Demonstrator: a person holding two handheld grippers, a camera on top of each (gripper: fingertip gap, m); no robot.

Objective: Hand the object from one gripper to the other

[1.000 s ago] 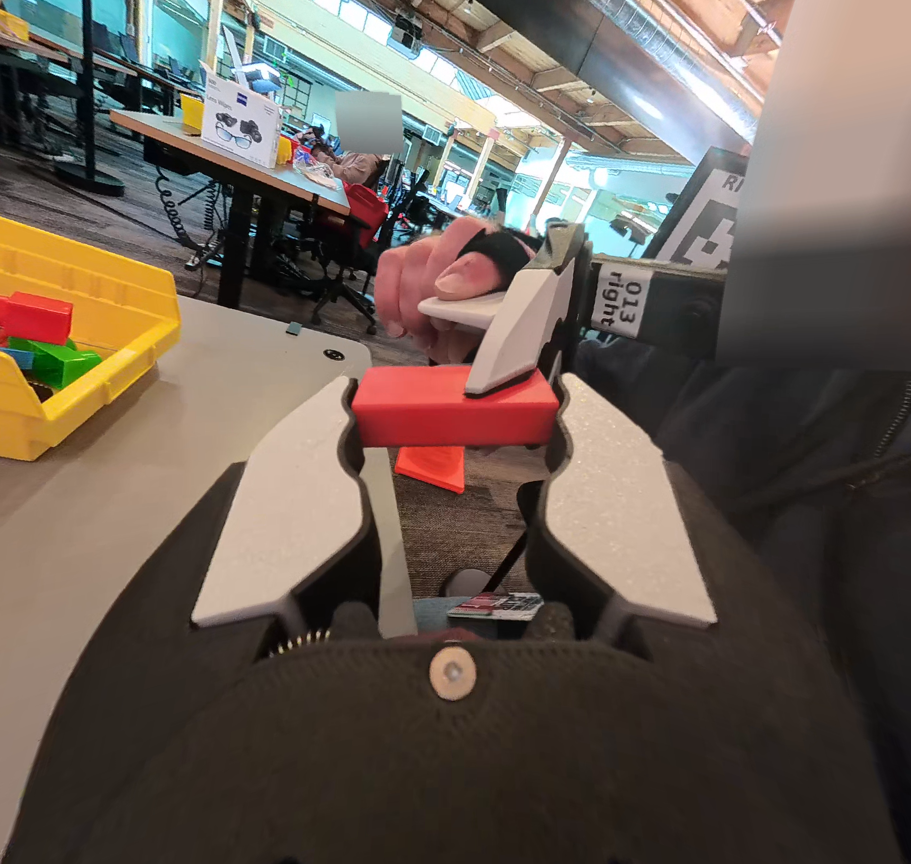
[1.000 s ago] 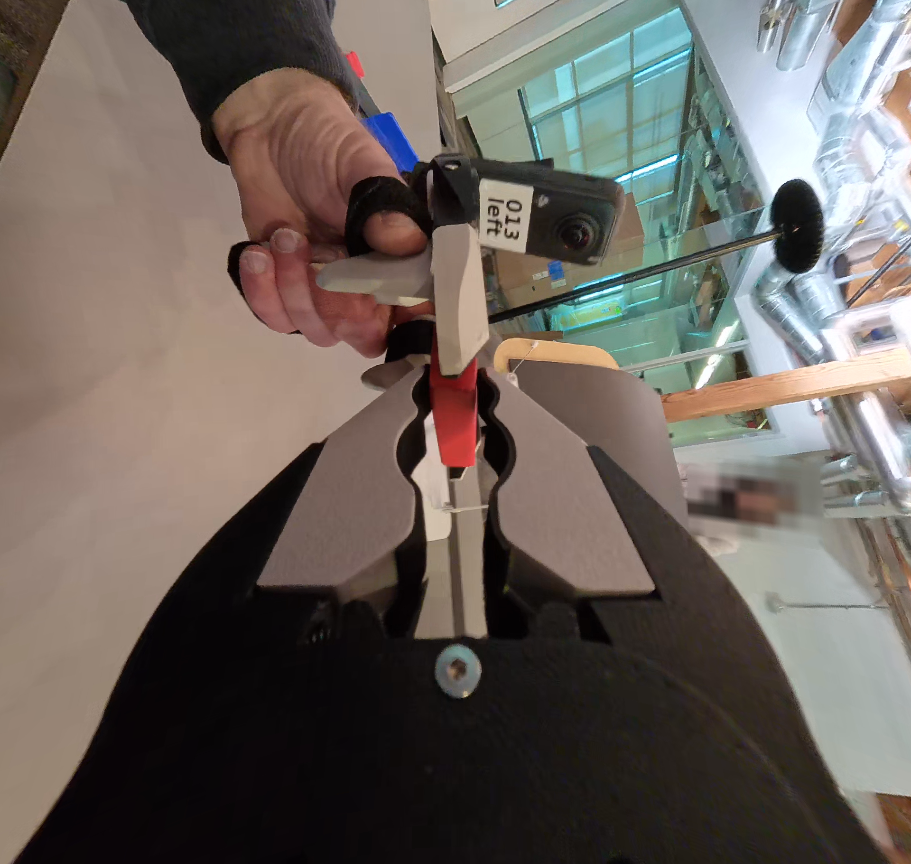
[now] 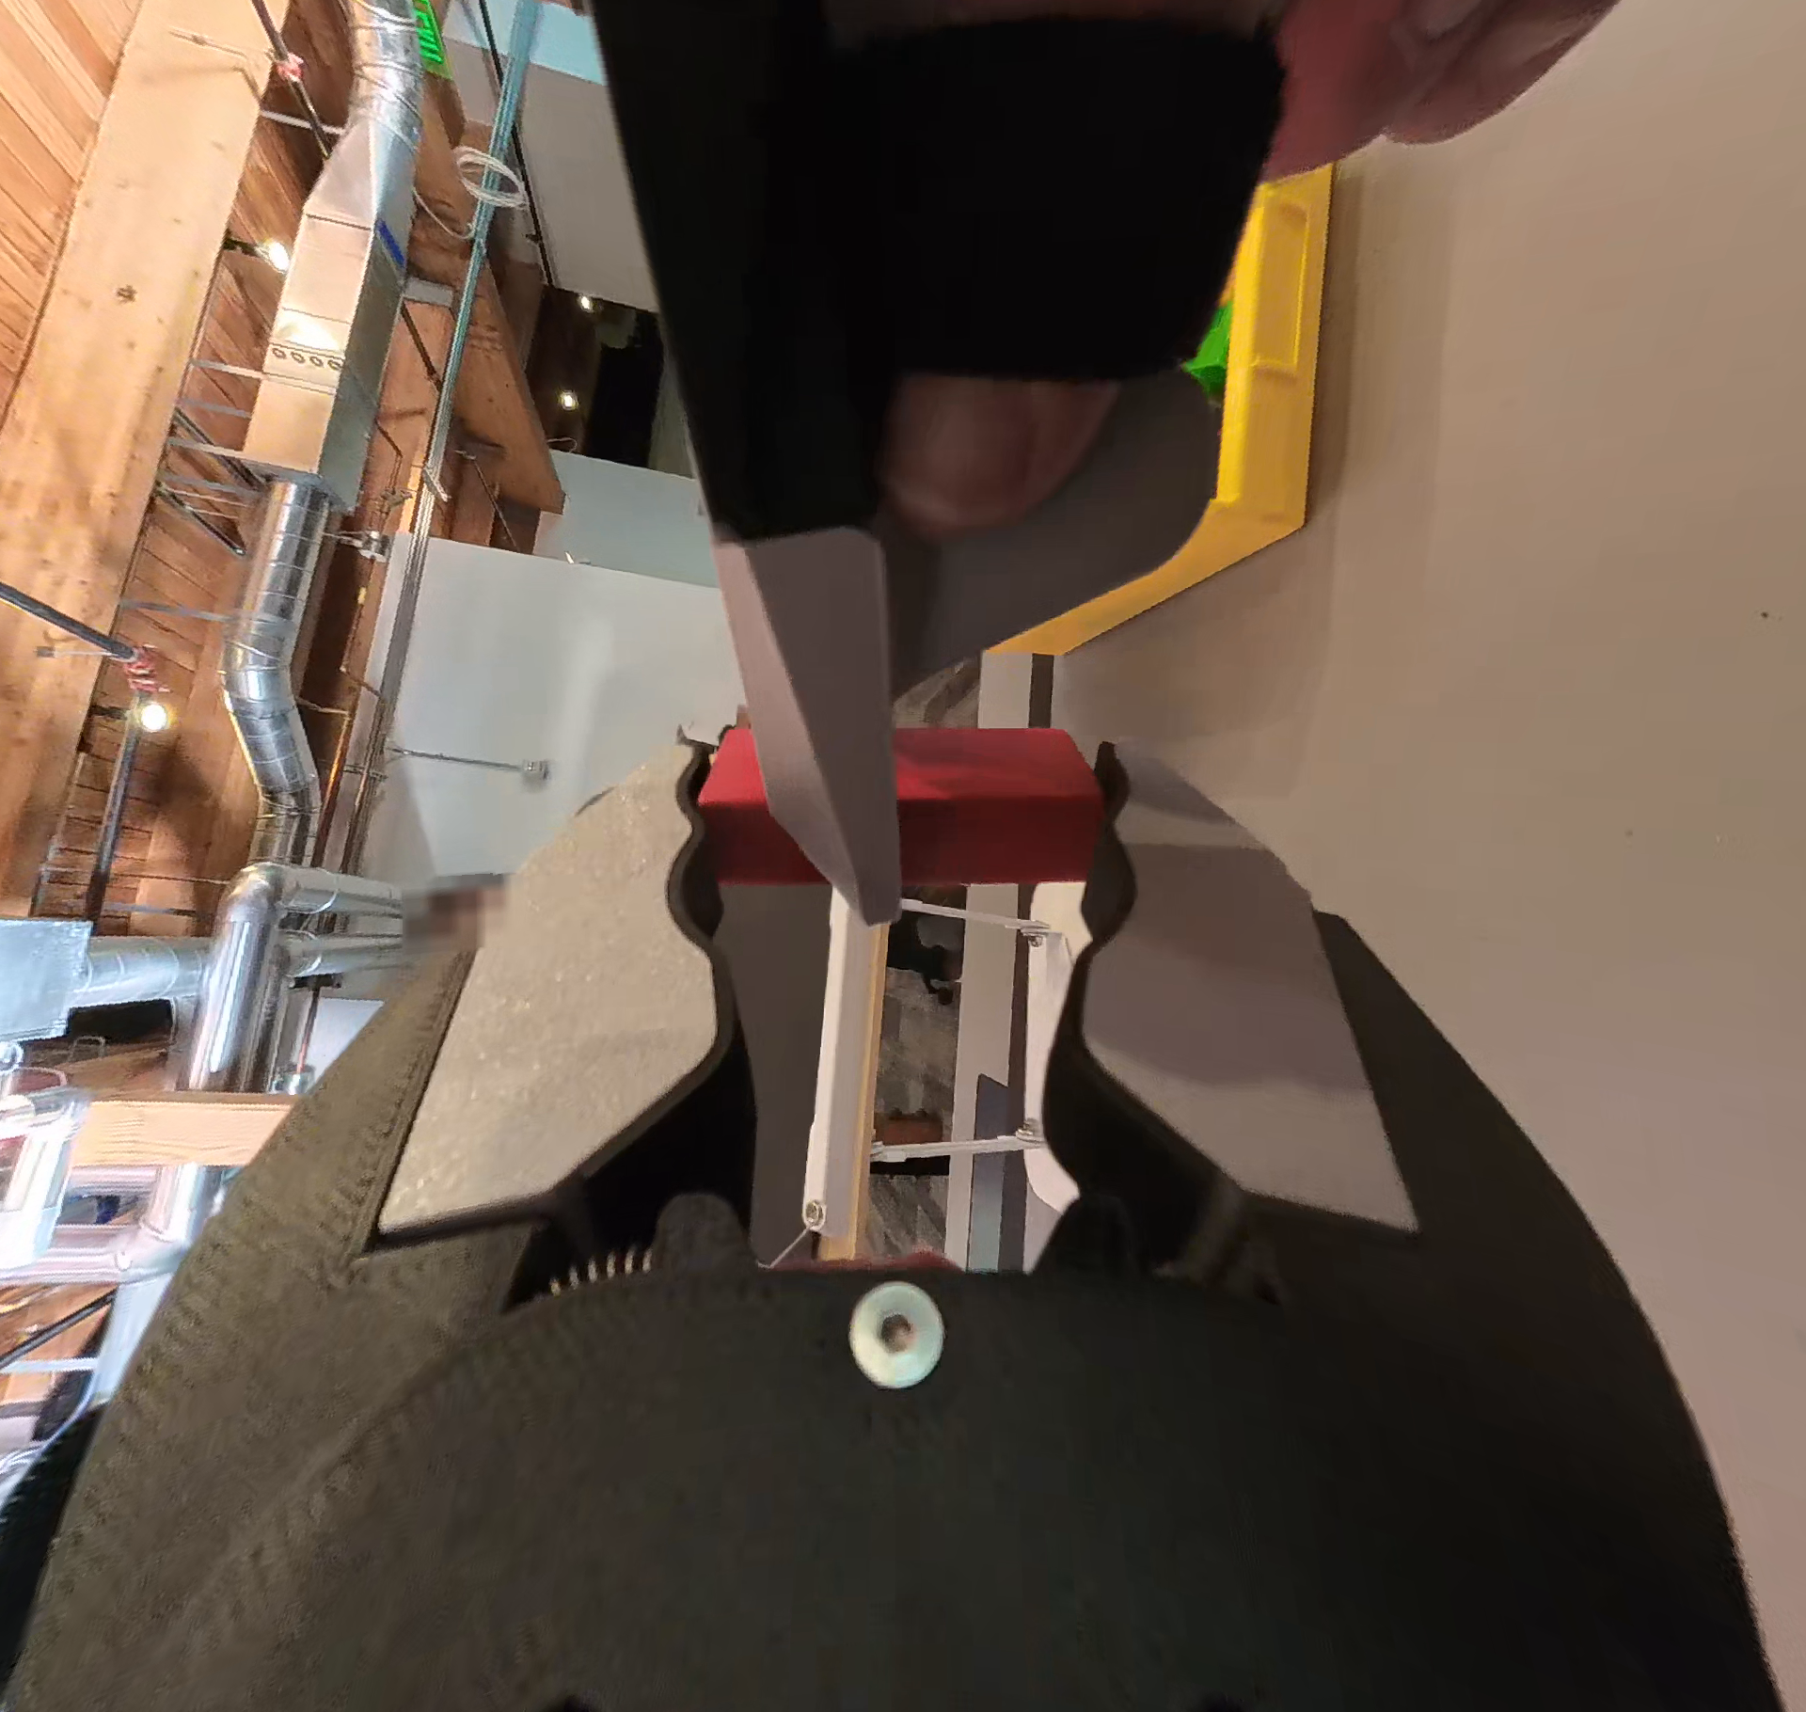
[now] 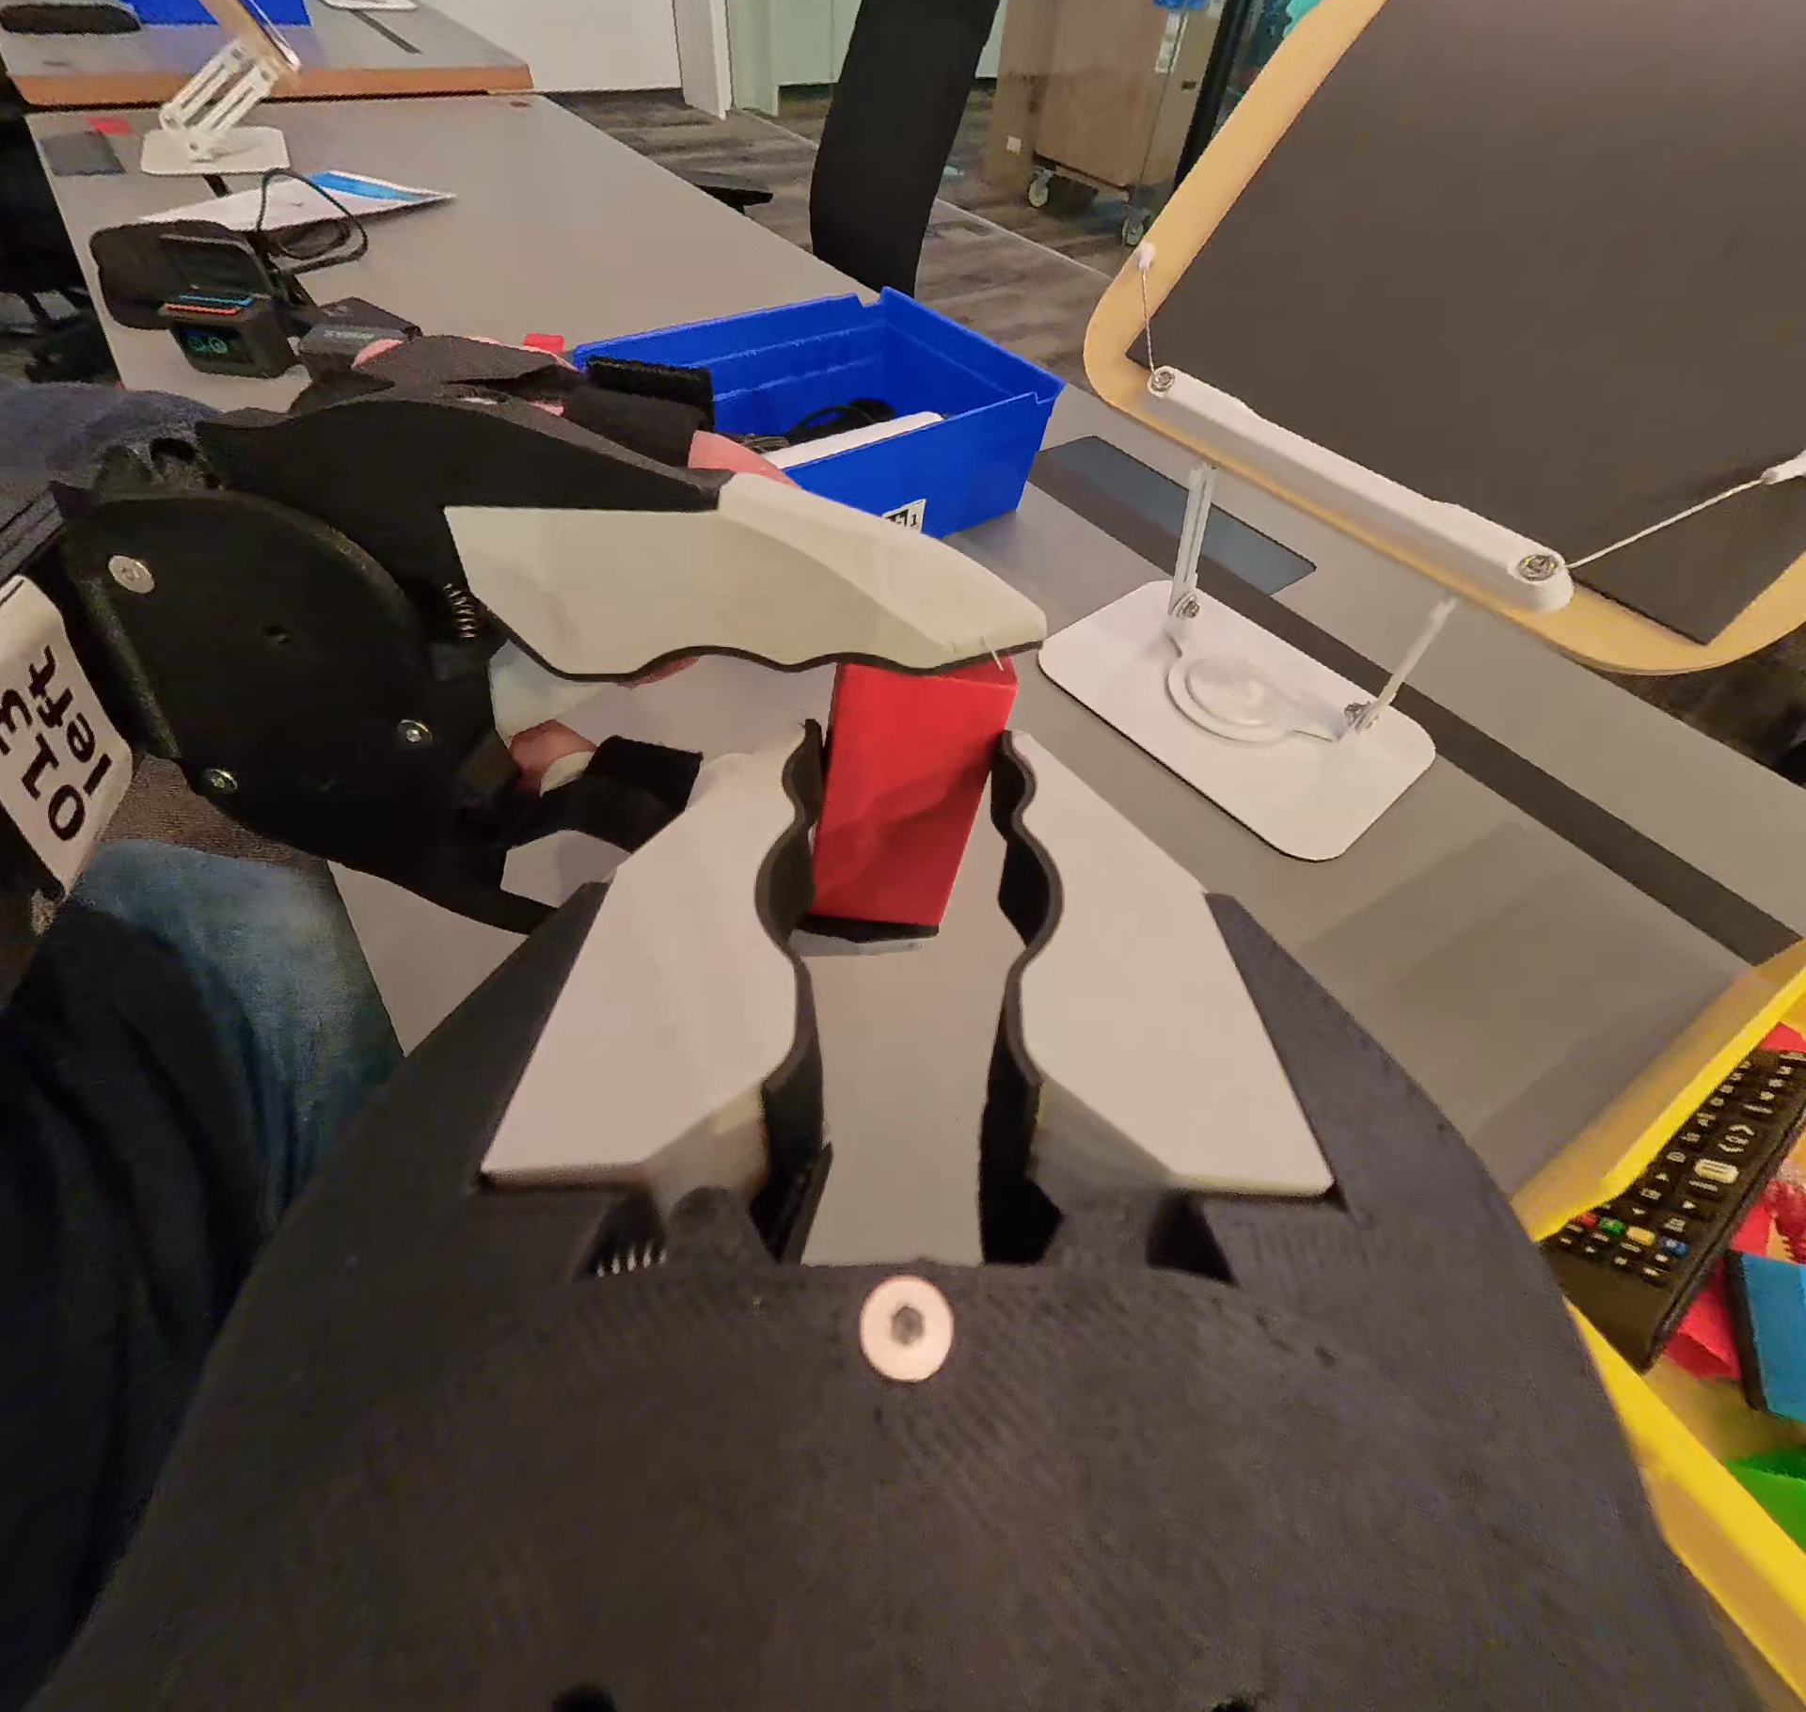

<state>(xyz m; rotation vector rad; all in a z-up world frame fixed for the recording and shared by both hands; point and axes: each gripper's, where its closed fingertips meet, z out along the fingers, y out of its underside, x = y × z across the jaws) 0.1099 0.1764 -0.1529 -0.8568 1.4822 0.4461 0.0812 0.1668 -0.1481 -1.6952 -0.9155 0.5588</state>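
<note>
The left gripper point(image 3: 904, 810) and the right gripper point(image 4: 904, 766) both seem to have their jaws clenched on the red block point(image 4: 904, 805) above the desk point(image 4: 1466, 883).

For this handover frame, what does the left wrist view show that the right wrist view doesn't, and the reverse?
Only the left wrist view shows the wooden ceiling with metal ducts. Only the right wrist view shows the blue bin, the white stand holding a dark board, and a remote control in the yellow bin. Both show the red block gripped by the left gripper across its long ends and by the right gripper across its narrow sides, so both are shut on it. The yellow bin also appears in the left view.
</note>
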